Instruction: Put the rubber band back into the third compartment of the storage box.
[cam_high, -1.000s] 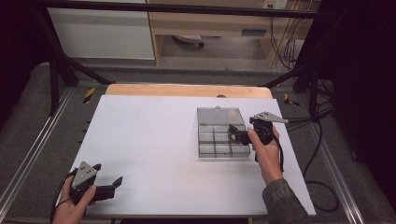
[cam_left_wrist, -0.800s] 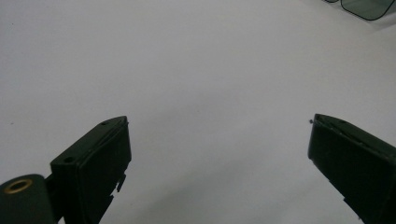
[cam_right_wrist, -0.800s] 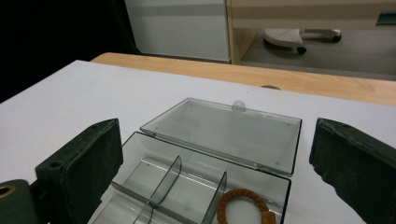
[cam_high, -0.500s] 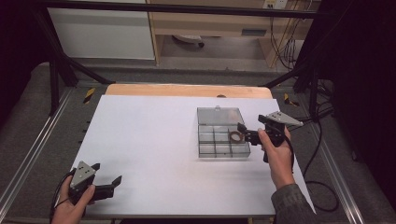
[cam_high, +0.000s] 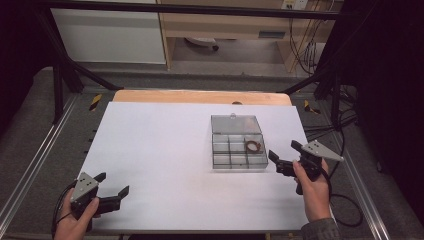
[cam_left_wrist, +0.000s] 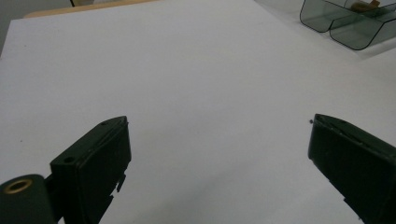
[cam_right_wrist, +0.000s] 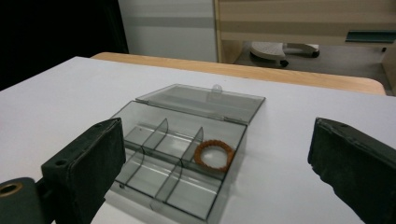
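The right tongs (cam_high: 282, 159) are wide apart, just beside the clear box (cam_high: 237, 144). A brown ring (cam_high: 253, 146) lies in its far right part. The left tongs (cam_high: 112, 186) are wide too, low at the counter's (cam_high: 160, 140) near left corner.

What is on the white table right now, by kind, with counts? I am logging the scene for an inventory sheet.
Clear compartment box, lid open: 1
Brown beaded ring, in the box's far right compartment: 1
Hand-held grippers, both open and empty: 2, the left hand-held gripper and the right hand-held gripper
Total: 4
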